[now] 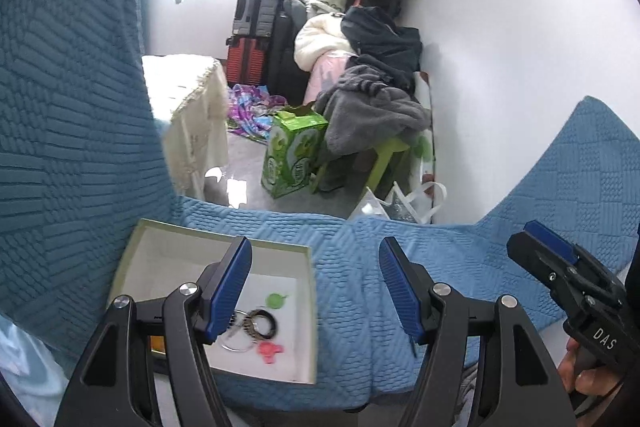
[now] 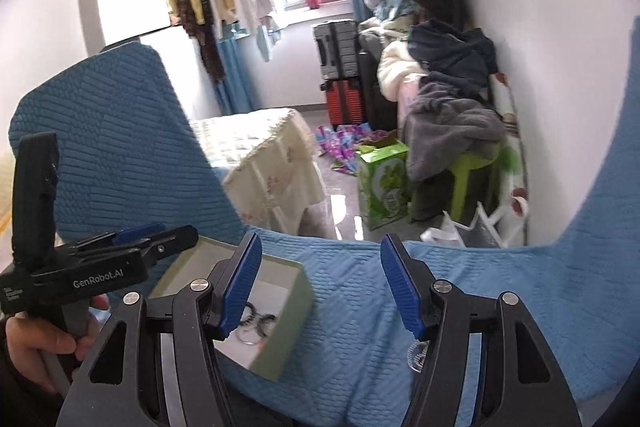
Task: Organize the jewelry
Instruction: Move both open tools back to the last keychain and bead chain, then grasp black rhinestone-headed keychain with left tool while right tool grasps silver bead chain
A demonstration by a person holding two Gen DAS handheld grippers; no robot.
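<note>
We hold both grippers with jaws wide and empty above a blue sofa cover [image 1: 360, 267]. The left gripper [image 1: 316, 287] hovers by the open box [image 1: 280, 255] holding rings [image 1: 256, 325]; we should descend slowly.

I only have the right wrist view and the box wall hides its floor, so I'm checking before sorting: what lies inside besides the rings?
Observer: A green round piece lies on the floor of the box, toward its far wall.
Operator: Anything else coloured?
Observer: A pink piece, nearer, beside a thin silver ring.
Operator: Left gripper carrying anything?
Observer: No, its jaws stand wide apart, empty.
</note>
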